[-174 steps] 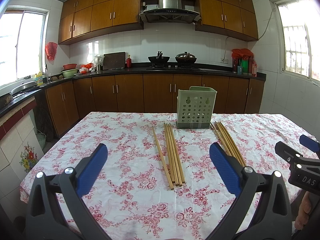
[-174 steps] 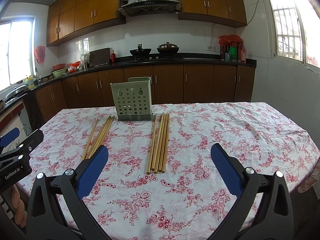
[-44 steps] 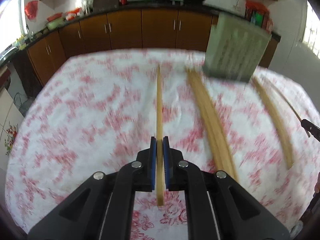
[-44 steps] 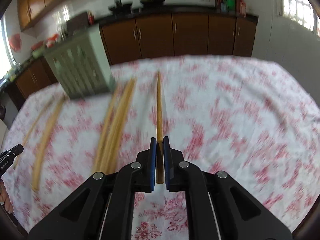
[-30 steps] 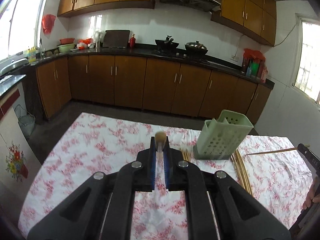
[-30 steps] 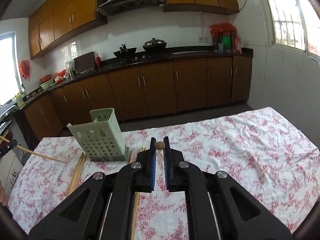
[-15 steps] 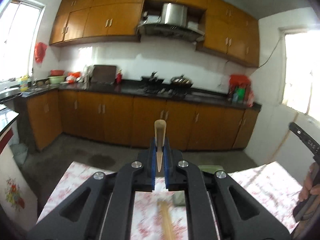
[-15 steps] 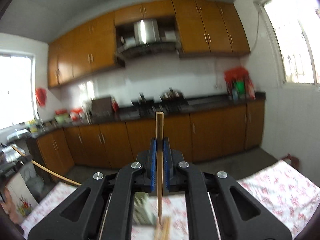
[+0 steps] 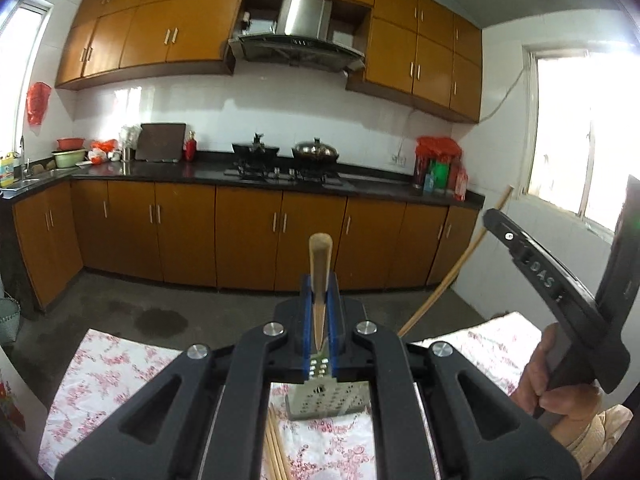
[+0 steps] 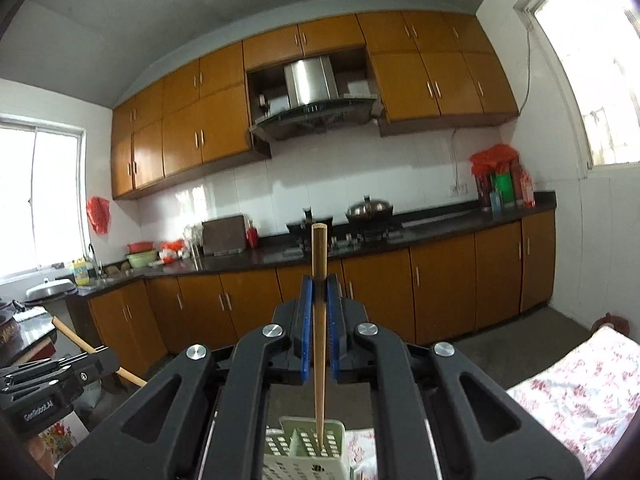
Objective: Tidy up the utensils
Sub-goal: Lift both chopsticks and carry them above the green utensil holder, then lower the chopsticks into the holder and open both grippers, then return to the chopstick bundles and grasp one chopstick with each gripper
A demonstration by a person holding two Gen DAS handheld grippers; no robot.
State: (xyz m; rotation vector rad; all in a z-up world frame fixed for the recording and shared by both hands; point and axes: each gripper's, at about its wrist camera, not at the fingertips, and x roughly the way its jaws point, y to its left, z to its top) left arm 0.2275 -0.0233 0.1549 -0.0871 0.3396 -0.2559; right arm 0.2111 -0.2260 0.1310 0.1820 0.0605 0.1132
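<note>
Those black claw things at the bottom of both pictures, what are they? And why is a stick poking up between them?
They are grabbing tools. A person holds one in each hand, and each tool has a small camera that looks out along its two fingers. So one picture comes from the left gripper and the other from the right gripper.

Each tool is squeezed shut on one wooden chopstick. The left chopstick and the right chopstick both stand upright.

Below them is a pale green holder full of little holes, standing on a table with a flowered cloth. The right chopstick's lower tip sits right at the holder's open top. More chopsticks lie on the cloth beside the holder.

In the left picture you can also see the person's right hand gripping the other tool.
</note>
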